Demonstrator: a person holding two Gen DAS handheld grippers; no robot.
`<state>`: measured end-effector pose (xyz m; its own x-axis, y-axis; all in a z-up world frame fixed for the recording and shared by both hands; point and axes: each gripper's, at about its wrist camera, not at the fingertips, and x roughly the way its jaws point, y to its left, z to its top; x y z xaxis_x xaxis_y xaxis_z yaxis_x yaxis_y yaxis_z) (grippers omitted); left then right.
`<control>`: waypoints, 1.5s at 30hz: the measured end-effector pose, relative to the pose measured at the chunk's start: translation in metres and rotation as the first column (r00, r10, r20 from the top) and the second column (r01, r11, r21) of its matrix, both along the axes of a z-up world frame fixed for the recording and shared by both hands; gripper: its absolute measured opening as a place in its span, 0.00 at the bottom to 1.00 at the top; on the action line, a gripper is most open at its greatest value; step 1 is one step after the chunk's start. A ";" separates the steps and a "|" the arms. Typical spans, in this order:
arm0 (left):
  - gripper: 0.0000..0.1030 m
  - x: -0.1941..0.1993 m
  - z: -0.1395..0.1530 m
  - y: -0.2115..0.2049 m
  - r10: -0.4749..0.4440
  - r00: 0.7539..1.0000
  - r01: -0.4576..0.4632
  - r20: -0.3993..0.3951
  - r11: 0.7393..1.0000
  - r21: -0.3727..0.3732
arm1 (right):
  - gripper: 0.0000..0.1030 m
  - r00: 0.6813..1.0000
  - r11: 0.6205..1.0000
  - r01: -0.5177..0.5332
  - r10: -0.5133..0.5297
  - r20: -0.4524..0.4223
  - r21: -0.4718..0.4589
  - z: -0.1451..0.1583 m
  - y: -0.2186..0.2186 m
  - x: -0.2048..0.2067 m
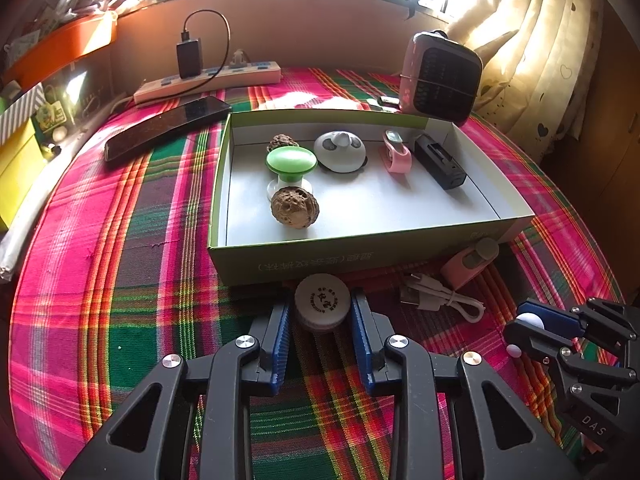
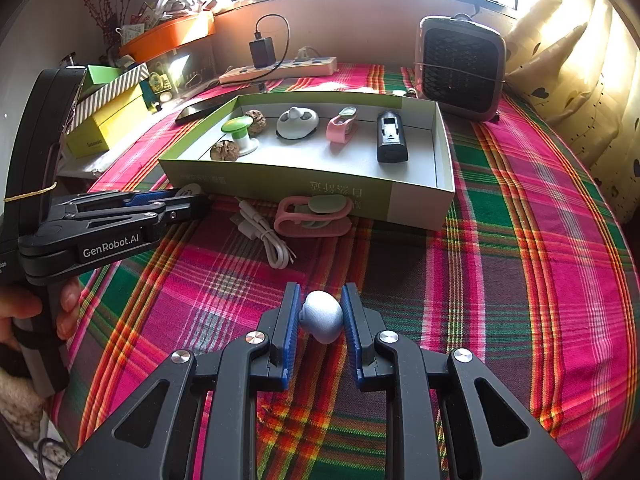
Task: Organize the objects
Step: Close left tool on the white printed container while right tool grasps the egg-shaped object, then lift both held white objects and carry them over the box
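Observation:
An open green cardboard box point(image 1: 360, 254) point(image 2: 280, 180) lies on the plaid cloth. In it are two walnuts point(image 1: 295, 207), a green mushroom-shaped knob point(image 1: 291, 164), a white rounded gadget point(image 1: 340, 152), a pink clip point(image 1: 396, 156) and a black device point(image 1: 440, 162). Just in front of the box, my left gripper point(image 1: 322, 299) point(image 2: 192, 197) is shut on a small round white jar point(image 1: 322, 310) with printing on its lid. My right gripper point(image 2: 321, 292) point(image 1: 524, 328) is shut on a white egg-shaped object point(image 2: 323, 318), low over the cloth.
A coiled white cable point(image 2: 266, 236) and a second pink clip point(image 2: 312, 216) lie by the box's front wall. Behind the box are a phone point(image 1: 168, 128), a power strip point(image 1: 208, 80) and a small heater point(image 1: 442, 78). Stacked boxes point(image 2: 106, 120) stand at the left.

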<state>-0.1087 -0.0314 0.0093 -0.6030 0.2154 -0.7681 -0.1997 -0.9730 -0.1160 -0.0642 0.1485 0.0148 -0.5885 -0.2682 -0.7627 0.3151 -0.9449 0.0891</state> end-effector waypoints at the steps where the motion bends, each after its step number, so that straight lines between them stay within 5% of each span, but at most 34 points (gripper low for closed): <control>1: 0.25 0.000 0.000 0.000 0.000 1.000 0.000 0.000 1.000 0.000 | 0.21 1.000 1.000 0.000 0.000 0.000 0.000 0.000 0.000 0.000; 45: 0.25 0.010 0.035 0.005 -0.025 0.998 0.026 -0.064 1.000 0.012 | 0.21 0.996 0.999 -0.009 0.006 -0.094 -0.038 0.038 0.005 -0.029</control>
